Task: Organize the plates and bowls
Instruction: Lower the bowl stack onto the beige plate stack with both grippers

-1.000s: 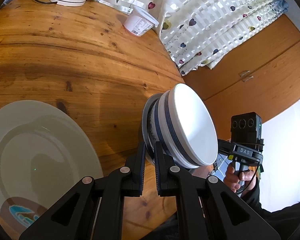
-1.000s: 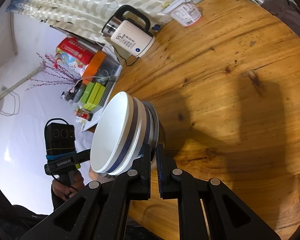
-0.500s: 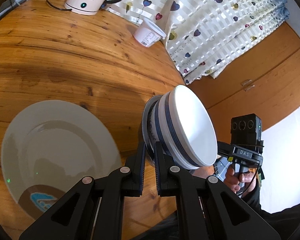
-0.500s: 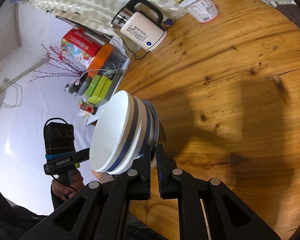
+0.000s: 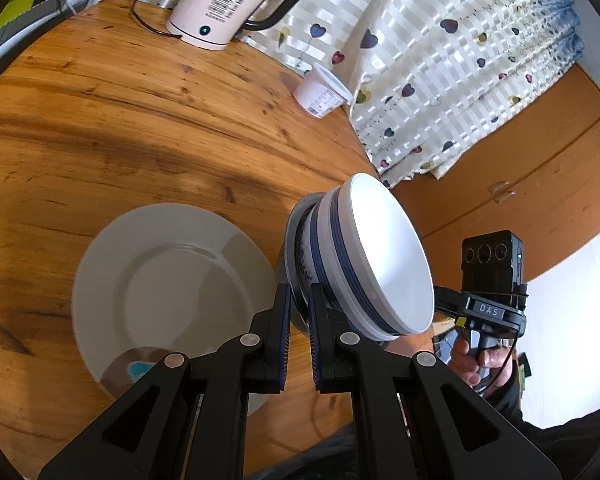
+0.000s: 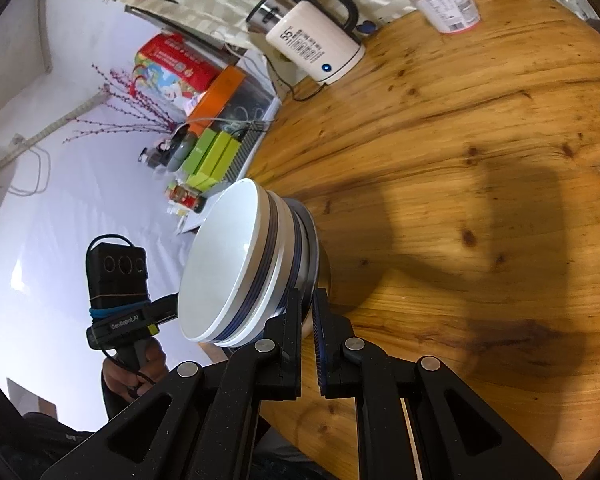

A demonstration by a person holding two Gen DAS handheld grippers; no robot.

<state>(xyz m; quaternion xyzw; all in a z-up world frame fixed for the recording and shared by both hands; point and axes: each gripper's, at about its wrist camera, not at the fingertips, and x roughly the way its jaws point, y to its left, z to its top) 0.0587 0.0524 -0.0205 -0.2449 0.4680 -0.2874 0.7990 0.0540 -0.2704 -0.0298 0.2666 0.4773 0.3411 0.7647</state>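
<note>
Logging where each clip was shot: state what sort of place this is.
Most likely a home dining or kitchen corner. A round wooden table carries an electric kettle, a yogurt tub and a white plate; a heart-print curtain hangs behind, and boxed groceries crowd a side surface.

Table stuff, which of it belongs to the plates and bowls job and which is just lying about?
Job: bowl stack, pinched by left gripper and right gripper; plate.

Lying about: kettle, tub, boxes.
</note>
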